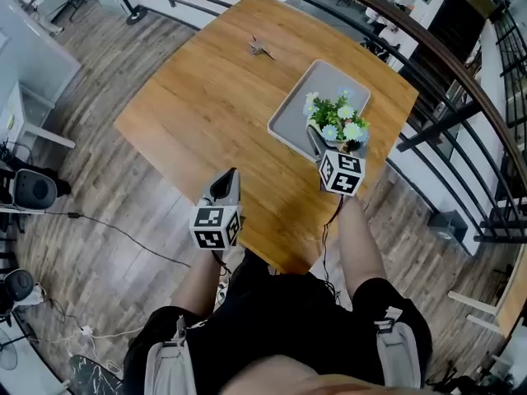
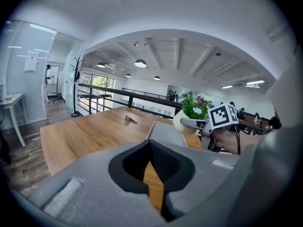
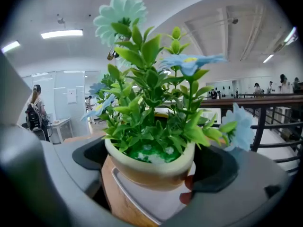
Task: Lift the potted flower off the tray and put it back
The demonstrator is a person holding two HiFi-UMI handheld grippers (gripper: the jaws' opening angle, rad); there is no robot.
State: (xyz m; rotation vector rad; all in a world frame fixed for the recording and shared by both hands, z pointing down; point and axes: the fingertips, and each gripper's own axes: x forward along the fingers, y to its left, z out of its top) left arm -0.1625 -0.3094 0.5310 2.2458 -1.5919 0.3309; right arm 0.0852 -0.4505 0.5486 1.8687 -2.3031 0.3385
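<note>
The potted flower (image 1: 339,122), green leaves and pale blue blooms in a cream pot (image 3: 150,167), sits between the jaws of my right gripper (image 1: 323,148), which is shut on the pot. It hangs a little above the near right part of the grey tray (image 1: 306,104); the tray (image 3: 142,202) and wood show under the pot. From the left gripper view, the pot (image 2: 183,122) hovers over the tray (image 2: 163,132). My left gripper (image 1: 227,181) is shut and empty over the table's near edge, left of the tray.
The tray lies on a square wooden table (image 1: 206,113). A small dark object (image 1: 262,49) rests at the far side. A dark curved railing (image 1: 445,64) runs behind and to the right of the table.
</note>
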